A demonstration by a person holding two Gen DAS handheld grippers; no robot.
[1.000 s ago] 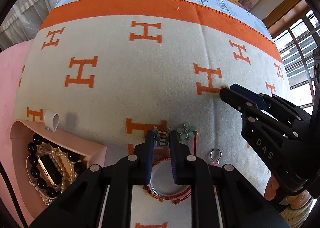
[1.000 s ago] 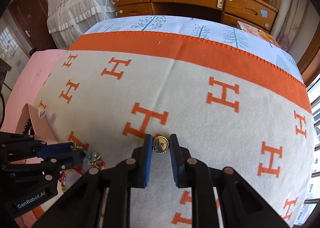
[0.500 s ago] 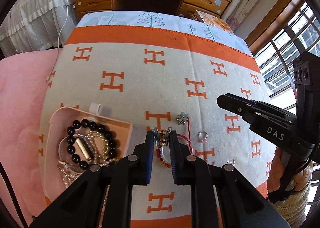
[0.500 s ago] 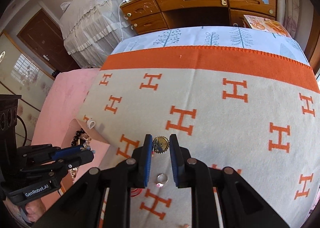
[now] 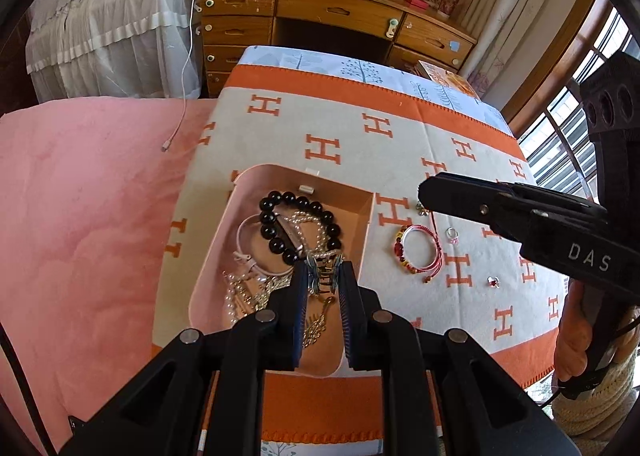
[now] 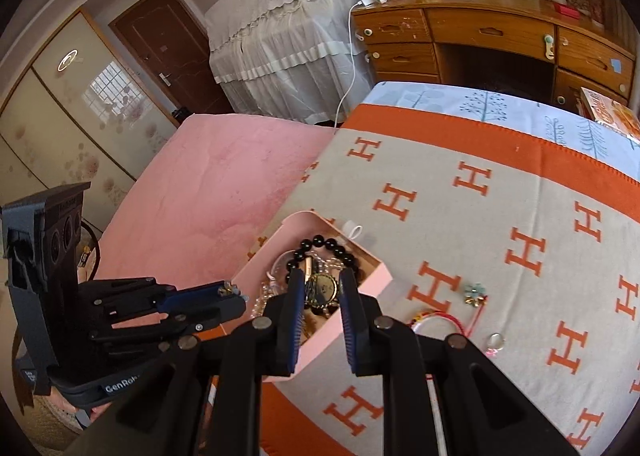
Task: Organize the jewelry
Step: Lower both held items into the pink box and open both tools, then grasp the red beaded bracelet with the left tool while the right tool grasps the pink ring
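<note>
Tongs (image 5: 323, 283) over H-patterned blanket (image 5: 360, 136); wooden desk (image 5: 340, 16) behind.

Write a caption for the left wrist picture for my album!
Left hand-held gripper carries a small hair clip over the pink jewelry box.

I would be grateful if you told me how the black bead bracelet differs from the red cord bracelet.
The black bead bracelet lies inside the pink box, tangled among other pieces; the red cord bracelet lies alone on the blanket right of the box. The first is a ring of large glossy black beads; the second is a thin cord with small coloured beads on one side. Both lie flat, away from the tongs.
</note>
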